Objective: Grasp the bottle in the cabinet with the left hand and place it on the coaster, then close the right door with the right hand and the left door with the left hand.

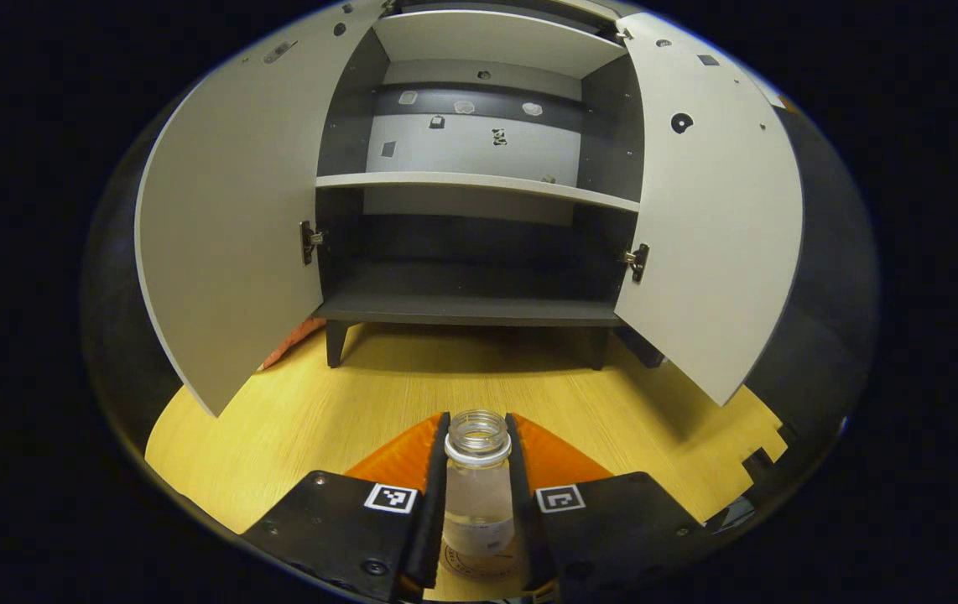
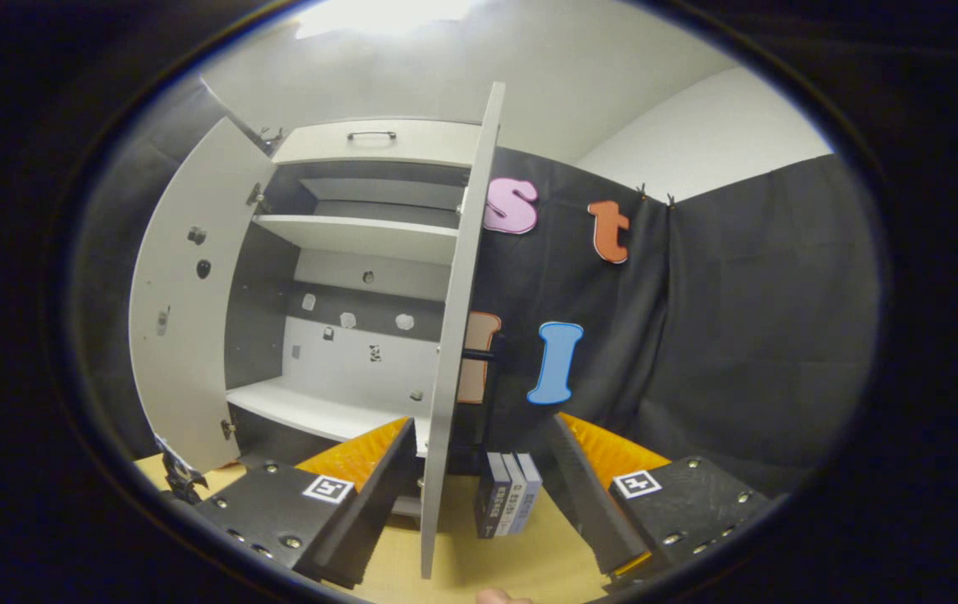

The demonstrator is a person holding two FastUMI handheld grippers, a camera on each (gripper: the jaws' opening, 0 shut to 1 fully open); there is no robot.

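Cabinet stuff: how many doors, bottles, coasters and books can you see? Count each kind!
Doors: 2, left door and right door, both open
Bottles: 1, bottle between the left gripper fingers
Coasters: 1, coaster under the bottle
Books: 3, books beside the right door
Total: 7

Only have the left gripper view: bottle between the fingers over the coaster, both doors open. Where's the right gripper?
Observer: The right gripper is open, with a finger on either side of the right door edge, not pressing it.
Operator: Anything behind that door?
Observer: Three small boxes stand on the table just past it.
Operator: And up top?
Observer: A drawer with a dark handle tops the cabinet.
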